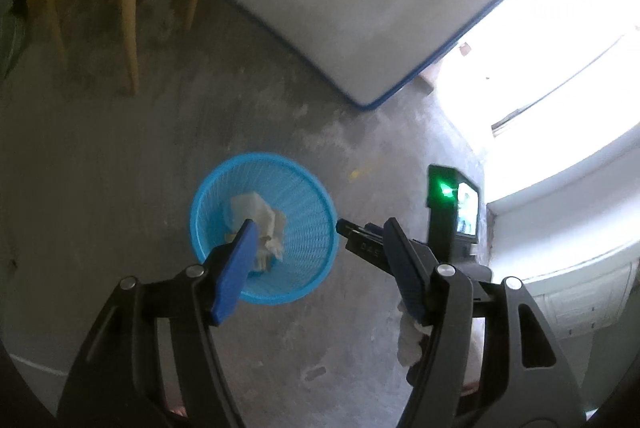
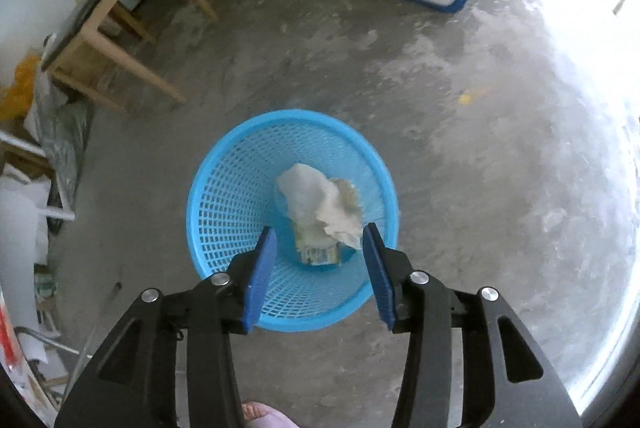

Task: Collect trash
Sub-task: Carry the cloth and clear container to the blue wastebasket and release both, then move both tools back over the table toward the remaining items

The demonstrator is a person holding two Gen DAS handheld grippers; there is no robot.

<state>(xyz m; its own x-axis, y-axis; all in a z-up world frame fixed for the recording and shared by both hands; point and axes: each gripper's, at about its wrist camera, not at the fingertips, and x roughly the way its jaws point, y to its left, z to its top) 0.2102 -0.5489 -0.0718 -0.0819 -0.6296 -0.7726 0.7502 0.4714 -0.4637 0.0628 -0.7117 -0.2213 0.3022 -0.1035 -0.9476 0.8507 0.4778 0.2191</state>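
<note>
A grey floor [image 2: 460, 148] carries a blue bin [image 2: 224, 188]; crumpled paper [image 2: 320, 200] lies inside it; the right gripper [image 2: 320, 264] and left gripper [image 1: 320, 252] hang above, jaws spread, gripping nothing.

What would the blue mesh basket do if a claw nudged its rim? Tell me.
The round blue plastic mesh basket probably slides or tips easily: thin openwork walls suggest little weight. It holds only crumpled white paper and a small carton, so little ballast. The walls likely flex.
</note>
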